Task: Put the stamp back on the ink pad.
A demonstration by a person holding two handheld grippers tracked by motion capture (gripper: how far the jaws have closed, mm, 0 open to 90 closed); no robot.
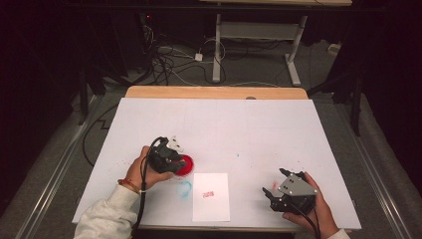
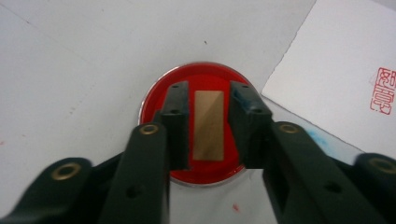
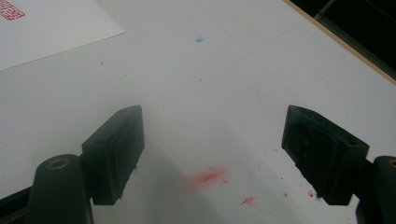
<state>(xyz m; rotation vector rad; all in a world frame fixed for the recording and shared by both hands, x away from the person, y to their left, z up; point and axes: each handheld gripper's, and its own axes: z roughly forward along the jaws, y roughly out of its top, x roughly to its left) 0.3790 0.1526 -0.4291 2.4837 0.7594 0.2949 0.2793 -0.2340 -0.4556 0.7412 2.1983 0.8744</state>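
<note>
Nearest the lower edge of the high view, a cream sleeve and left hand (image 1: 142, 174) wrapped around the left gripper (image 1: 169, 157), tilted down over a round red ink pad (image 1: 186, 165) on the white table cover (image 1: 224, 124). Seen along that gripper's own jaws in the left gripper view: a small tan wooden stamp (image 2: 208, 125) standing upright on the red ink pad (image 2: 205, 79), between the two black jaws; left jaw touching or all but touching the block, a thin red gap at the right jaw, so jaws nearly closed around the stamp without a visibly firm clamp. Off to the right, the right hand (image 1: 313, 209) resting low on the table with the right gripper (image 1: 278, 191), grey three-cornered plate on top; jaws spread wide with nothing between them, hovering just above red smudges (image 3: 208, 177) on the cover. Between the two hands, a white sheet of paper (image 1: 211, 196) lying flat near the front edge, bearing a red seal imprint (image 1: 208, 194) near its middle; a faint blue ring mark (image 1: 185, 188) just beside its left edge, below the ink pad. Farther out, bare white cover, then the wooden table rim (image 1: 214, 92). Beyond that, a tangle of cables (image 1: 169, 59) on the dark floor and the white legs of another desk (image 1: 217, 50).
</note>
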